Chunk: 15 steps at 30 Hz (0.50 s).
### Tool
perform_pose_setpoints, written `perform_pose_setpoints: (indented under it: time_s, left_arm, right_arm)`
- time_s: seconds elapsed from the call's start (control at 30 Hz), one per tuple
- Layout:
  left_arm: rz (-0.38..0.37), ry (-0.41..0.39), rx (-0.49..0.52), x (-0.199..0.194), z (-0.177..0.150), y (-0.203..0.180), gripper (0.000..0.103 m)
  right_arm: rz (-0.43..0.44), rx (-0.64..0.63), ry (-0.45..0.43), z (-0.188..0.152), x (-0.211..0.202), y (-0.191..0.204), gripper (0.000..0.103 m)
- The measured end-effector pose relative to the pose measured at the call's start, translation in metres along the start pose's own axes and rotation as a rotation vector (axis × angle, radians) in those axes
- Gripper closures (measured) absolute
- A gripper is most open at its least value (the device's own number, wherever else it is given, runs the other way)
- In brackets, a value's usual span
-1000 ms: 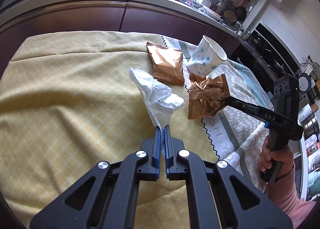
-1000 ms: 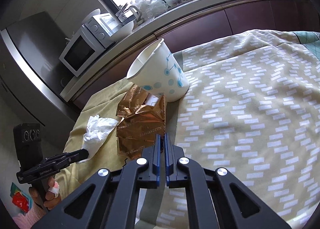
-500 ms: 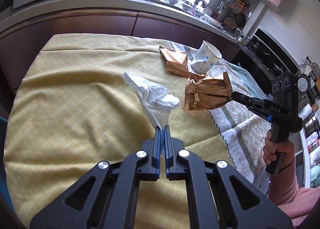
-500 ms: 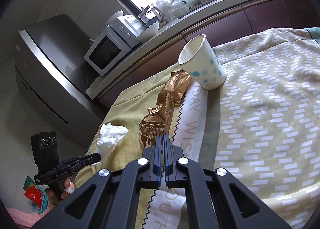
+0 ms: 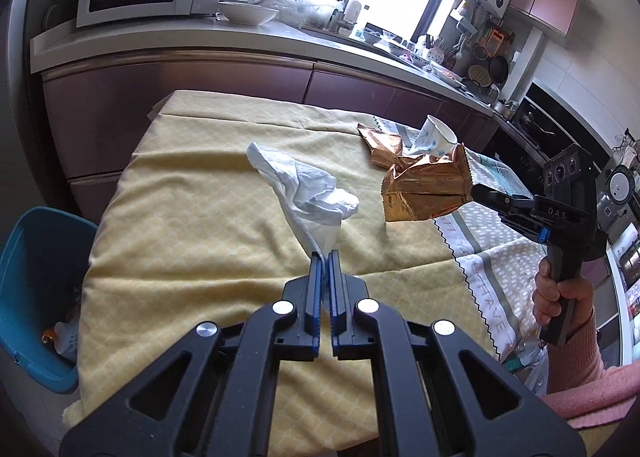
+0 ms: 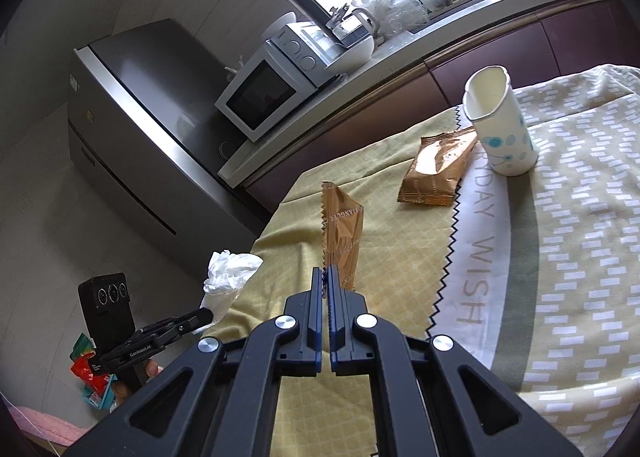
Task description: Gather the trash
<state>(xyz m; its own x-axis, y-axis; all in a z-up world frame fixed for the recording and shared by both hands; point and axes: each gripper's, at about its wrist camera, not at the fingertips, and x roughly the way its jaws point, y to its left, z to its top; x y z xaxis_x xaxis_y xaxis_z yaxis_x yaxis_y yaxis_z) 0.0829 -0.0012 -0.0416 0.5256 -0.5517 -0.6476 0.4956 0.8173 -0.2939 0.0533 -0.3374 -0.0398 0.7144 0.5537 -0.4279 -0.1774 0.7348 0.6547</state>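
While I watched both views, my left gripper (image 5: 325, 253) had its fingers closed on a crumpled white tissue (image 5: 308, 193), lifted above the yellow quilted cloth of the table (image 5: 192, 225). My right gripper (image 6: 325, 270) pinched a shiny copper foil wrapper (image 6: 342, 229). Another wrapper (image 6: 436, 169) lay beside a dented paper cup (image 6: 502, 129). A blue bin (image 5: 36, 281) held some scraps.

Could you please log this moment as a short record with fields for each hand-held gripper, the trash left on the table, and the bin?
left hand-held gripper: shut on white tissue, lifted off the cloth
right hand-held gripper: shut on copper wrapper, lifted
left on table: second copper wrapper, paper cup
bin: blue basket beside the table's left edge
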Motion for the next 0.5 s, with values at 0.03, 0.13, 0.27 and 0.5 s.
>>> perform_pose_setpoints:
  time_s: [0.03,0.13,0.27,0.5]
  left_arm:
    - [0.005,-0.006,-0.008,-0.005,-0.002,0.004,0.099]
    - [0.019,-0.024,-0.028,-0.017,-0.006,0.014,0.099]
    - [0.037,-0.045,-0.047,-0.032,-0.010,0.025,0.099]
    - [0.057,-0.075,-0.074,-0.053,-0.017,0.043,0.099]
  right_arm:
    - [0.009,-0.009,0.001,0.000,0.001,0.005,0.101]
    - [0.036,-0.031,0.002,0.002,0.004,0.018,0.101]
    - [0.066,-0.052,0.006,0.004,0.010,0.032,0.101]
    - [0.076,-0.085,0.028,0.005,0.026,0.051,0.101]
